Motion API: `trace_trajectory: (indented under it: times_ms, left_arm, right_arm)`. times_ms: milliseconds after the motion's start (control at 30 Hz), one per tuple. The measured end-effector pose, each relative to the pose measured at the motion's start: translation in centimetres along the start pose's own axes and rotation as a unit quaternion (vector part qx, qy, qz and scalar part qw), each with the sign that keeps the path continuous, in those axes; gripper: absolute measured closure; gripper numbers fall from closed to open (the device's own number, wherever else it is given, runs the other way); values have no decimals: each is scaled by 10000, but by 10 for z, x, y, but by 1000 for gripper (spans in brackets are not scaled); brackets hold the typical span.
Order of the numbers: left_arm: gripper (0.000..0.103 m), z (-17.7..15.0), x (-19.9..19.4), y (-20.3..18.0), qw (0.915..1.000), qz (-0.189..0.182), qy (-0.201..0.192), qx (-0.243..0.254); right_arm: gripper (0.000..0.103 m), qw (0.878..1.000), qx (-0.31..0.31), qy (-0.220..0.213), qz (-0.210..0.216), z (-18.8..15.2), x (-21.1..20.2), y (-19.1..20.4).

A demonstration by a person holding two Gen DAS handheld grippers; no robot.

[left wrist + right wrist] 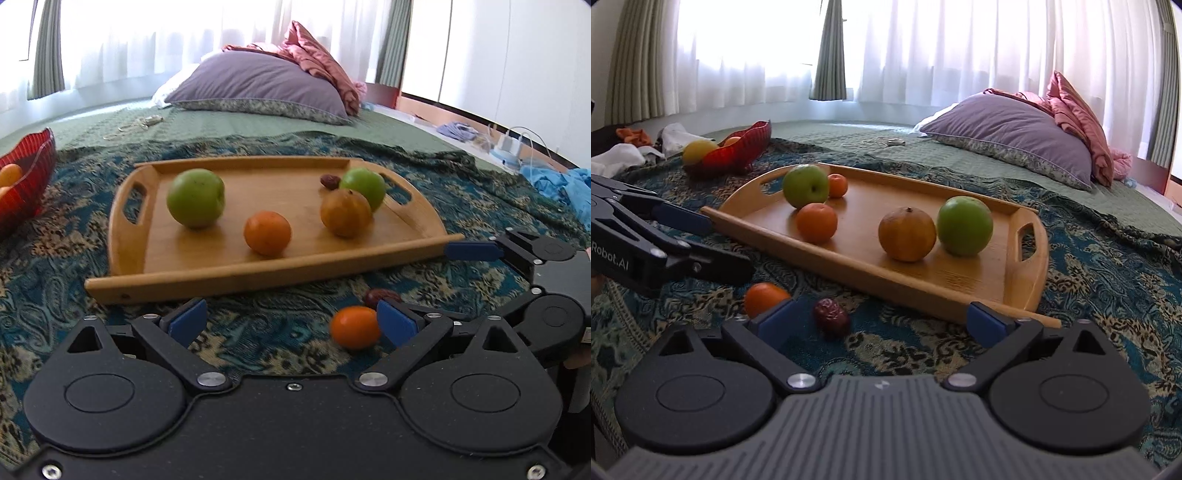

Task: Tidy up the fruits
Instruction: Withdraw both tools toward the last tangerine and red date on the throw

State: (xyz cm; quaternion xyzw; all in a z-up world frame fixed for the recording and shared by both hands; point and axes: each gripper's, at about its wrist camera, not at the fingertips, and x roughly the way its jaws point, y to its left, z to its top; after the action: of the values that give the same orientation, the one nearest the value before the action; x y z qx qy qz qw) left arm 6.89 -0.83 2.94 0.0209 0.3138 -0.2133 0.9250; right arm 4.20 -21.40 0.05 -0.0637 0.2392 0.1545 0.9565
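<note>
A wooden tray (pixel 207 254) (pixel 960 284) lies on the patterned blanket. It holds two green apples (pixel 195 197) (pixel 364 186), an orange tangerine (pixel 266 232), a brownish-orange fruit (pixel 345 212) and a red date (pixel 330 181). My left gripper (pixel 291 323) is open, low over the blanket; a small tangerine (pixel 354 326) lies loose by its right finger, a red date (pixel 382 295) behind it. My right gripper (pixel 882 325) is open near that date (pixel 831 317) and tangerine (pixel 764 297). The right view shows a second small tangerine (pixel 837 185) on the tray.
A red glass bowl (pixel 27 181) (pixel 738 147) with orange and yellow fruit sits at the left. A purple pillow (pixel 258 88) and pink cloth (pixel 317 62) lie at the back of the bed. Blue cloth (pixel 561 184) and cables are at the right.
</note>
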Motion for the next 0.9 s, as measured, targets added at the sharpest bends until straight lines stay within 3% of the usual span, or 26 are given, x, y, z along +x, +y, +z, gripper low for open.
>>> trace_trajectory:
  times_ms: [233,333,467,567,900]
  left_arm:
    - [9,-1,10,-3,9993,-226,229,-173]
    - [17,-2,13,-7,9991,-261,293,-146]
    - [41,-2,16,-13,9987,-358,350,-22]
    - [50,-1,16,-17,9984,-423,365,6]
    - [66,0,16,-27,9975,-576,419,29]
  right_arm:
    - [0,9998,-178,50,-76,-5,4,7]
    - [0,9992,-378,17,-145,-8,5,13]
    - [0,9980,-590,11,-229,-11,6,20]
    - [1,9977,-646,52,-198,-12,8,22]
    - [9,9982,-601,70,-23,-13,8,20]
